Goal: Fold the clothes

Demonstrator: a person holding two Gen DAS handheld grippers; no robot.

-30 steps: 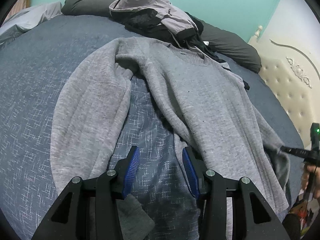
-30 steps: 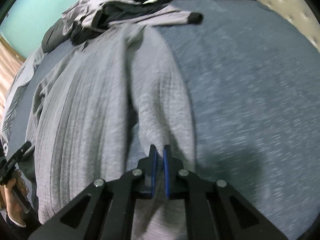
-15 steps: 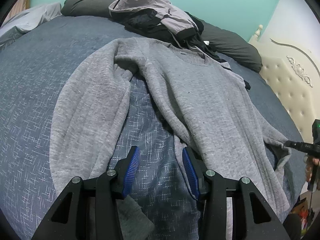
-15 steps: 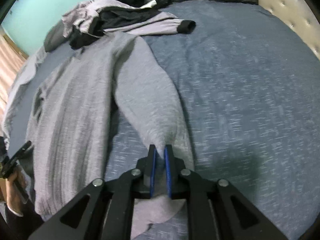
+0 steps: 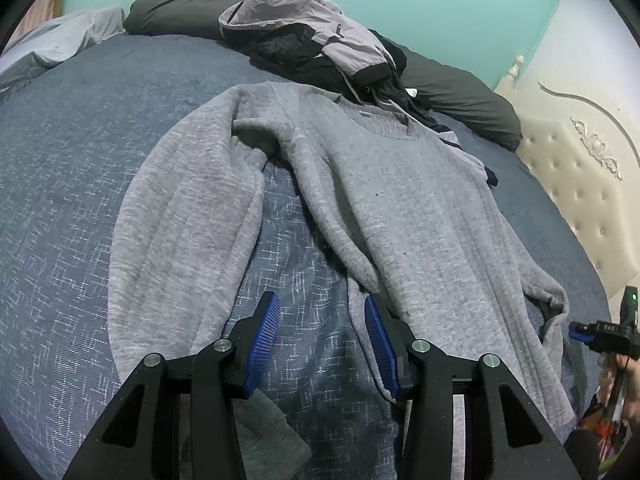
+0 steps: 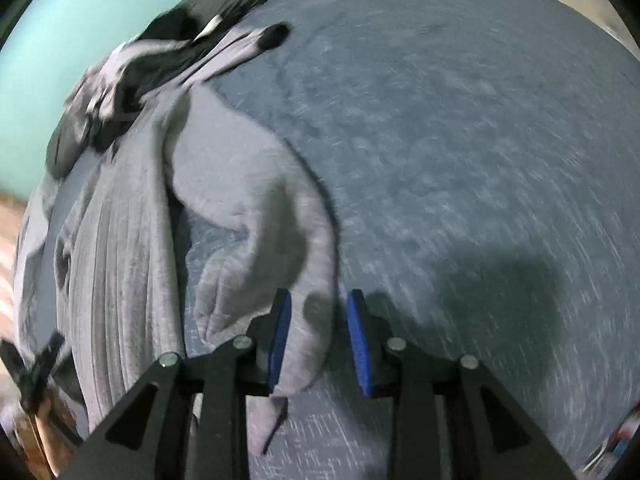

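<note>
Left wrist view shows the grey sweater (image 5: 404, 216) spread face-up across the middle of the blue bedspread (image 5: 72, 184), neckline toward the upper middle of the frame, hem toward the bottom. One sleeve (image 5: 188, 224) lies stretched out at centre left, apart from the body with a strip of bedspread between them. The left gripper (image 5: 320, 338) sits at the bottom centre with its jaws parted and nothing between them; only bedspread shows in the gap, and the sweater's hem edge lies just beside the right-hand pad.

In the right wrist view, which is blurred, the other sleeve (image 6: 256, 216) runs from the upper left down to the lower centre, laid out beside the sweater's body. The right gripper (image 6: 316, 340) has just been opening its jaws; the sleeve's cuff end lies between them, but the pads appear to stand clear of the cloth, so the sleeve looks released.

As a judgement, the task is at an early stage: the sweater is laid flat and both sleeves are spread, but no fold is made yet. Sleeves and body remain to be folded. A heap of other clothes (image 5: 316, 44) at the top of the left wrist view is untouched.
</note>
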